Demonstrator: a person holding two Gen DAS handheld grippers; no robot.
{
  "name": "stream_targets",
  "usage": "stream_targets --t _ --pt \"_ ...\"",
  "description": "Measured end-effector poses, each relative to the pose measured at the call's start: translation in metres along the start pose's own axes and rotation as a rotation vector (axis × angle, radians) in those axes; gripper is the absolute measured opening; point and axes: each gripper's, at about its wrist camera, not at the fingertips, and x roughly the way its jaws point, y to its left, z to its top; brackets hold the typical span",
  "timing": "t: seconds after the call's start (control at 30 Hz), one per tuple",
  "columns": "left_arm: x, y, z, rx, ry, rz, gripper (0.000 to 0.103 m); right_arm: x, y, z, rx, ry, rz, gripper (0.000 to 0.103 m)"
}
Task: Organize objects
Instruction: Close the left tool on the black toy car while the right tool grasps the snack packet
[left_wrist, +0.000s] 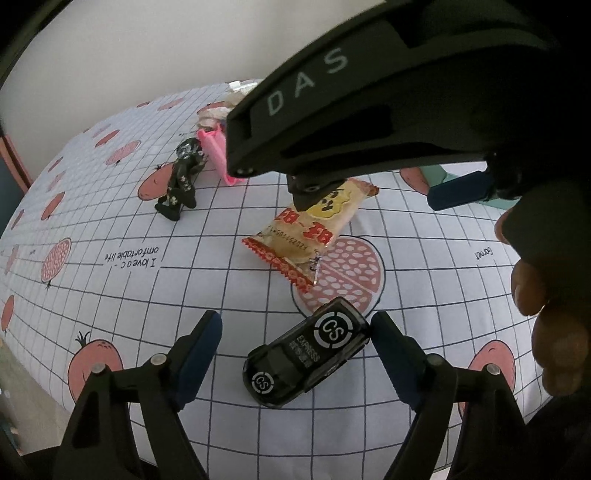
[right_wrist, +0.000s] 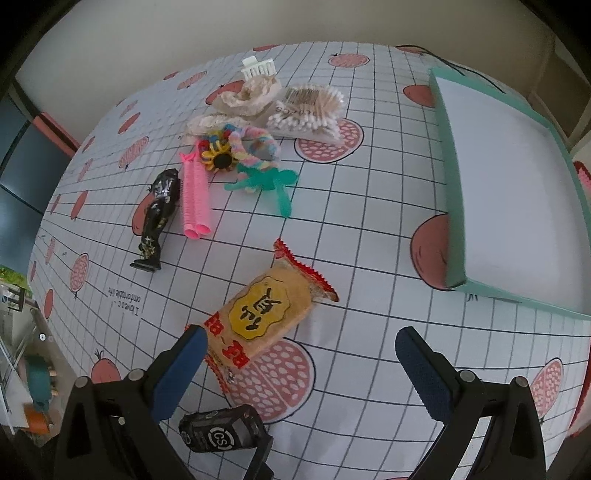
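Toy car (left_wrist: 306, 356) lies between the left jaws, both pairs apart, free tablecloth (right_wrist: 351, 229) around.

Black toy car (left_wrist: 306, 360): "CS", "EXPRESS"
Black gripper arm (left_wrist: 310, 86): "DAS"
Grid-patterned tablecloth (left_wrist: 129, 258): "I love a comfortable life"

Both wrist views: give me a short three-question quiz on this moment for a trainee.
1. True or false: the left tongs are shut on the black toy car.
2. Which lies nearest the right tongs? A) cotton swabs B) snack packet C) pink hair rollers
3. Fill in: the teal box holds ____.

Key: 1 false, they are open around it; 2 B; 3 nothing.
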Motion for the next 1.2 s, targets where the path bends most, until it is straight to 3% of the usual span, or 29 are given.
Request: stream_targets --t 0.1,0.17,0.33,0.6,0.8,1.0,1.2 --pt "0.0 0.005 -0.001 -0.024 0.006 -0.003 0.081 0.006 0.004 0.0 -0.008 0.016 -0.012 0.103" --pt "0.0 0.009 -0.001 -0.038 0.015 -0.015 0.073 0.009 0.007 0.0 -0.013 0.023 -0.021 0.103" --pt "0.001 0.011 -0.003 -0.053 0.03 -0.014 0.071 0.015 0.009 0.002 -0.013 0.031 -0.042 0.103" --pt "0.002 0.016 -0.004 -0.051 0.022 0.016 0.058 0.022 0.016 0.003 -0.005 0.034 -0.063 0.096" --pt "0.003 0.021 -0.002 -0.061 0.015 0.021 0.05 0.025 0.026 0.004 -0.004 0.029 -0.048 0.086" --pt "0.001 0.021 -0.003 -0.066 0.01 0.027 0.041 0.025 0.032 0.011 0.009 0.033 -0.001 0.067" --pt "0.001 0.027 -0.001 -0.082 0.007 0.031 0.035 0.024 0.032 0.011 0.01 0.031 -0.005 0.063"
